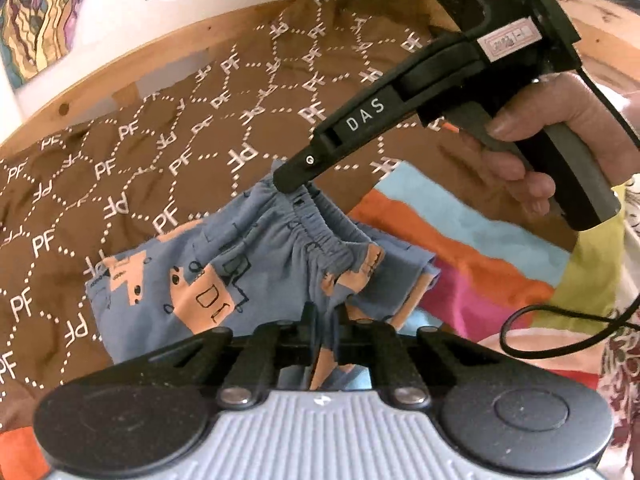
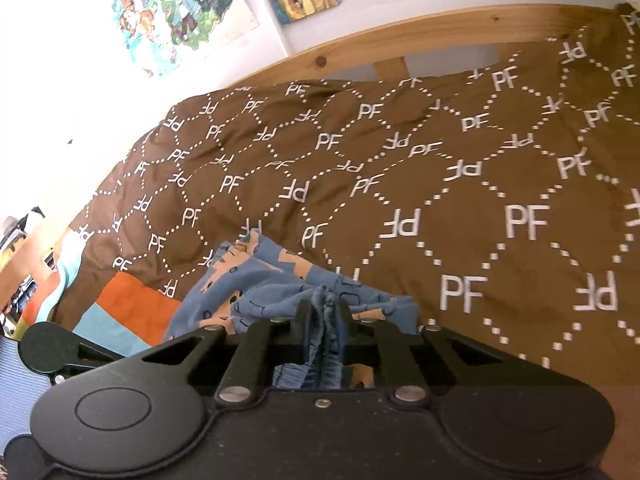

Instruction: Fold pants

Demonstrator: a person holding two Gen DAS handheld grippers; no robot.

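Note:
Small blue pants (image 1: 224,280) with orange prints hang above a brown bed cover (image 1: 160,140). My left gripper (image 1: 323,320) is shut on one end of the gathered waistband. My right gripper (image 1: 290,184) comes in from the upper right in the left wrist view and is shut on the other end of the waistband. In the right wrist view my right gripper (image 2: 325,312) pinches bunched blue waistband, and the pants (image 2: 256,284) hang down to the left over the cover (image 2: 400,180). The legs are partly hidden behind the gripper bodies.
A striped orange, blue and pink sheet (image 1: 460,248) lies beside the brown cover. A wooden bed rail (image 2: 400,40) runs along the far side, with pictures (image 2: 176,12) on the white wall. A black cable (image 1: 560,320) loops at the right.

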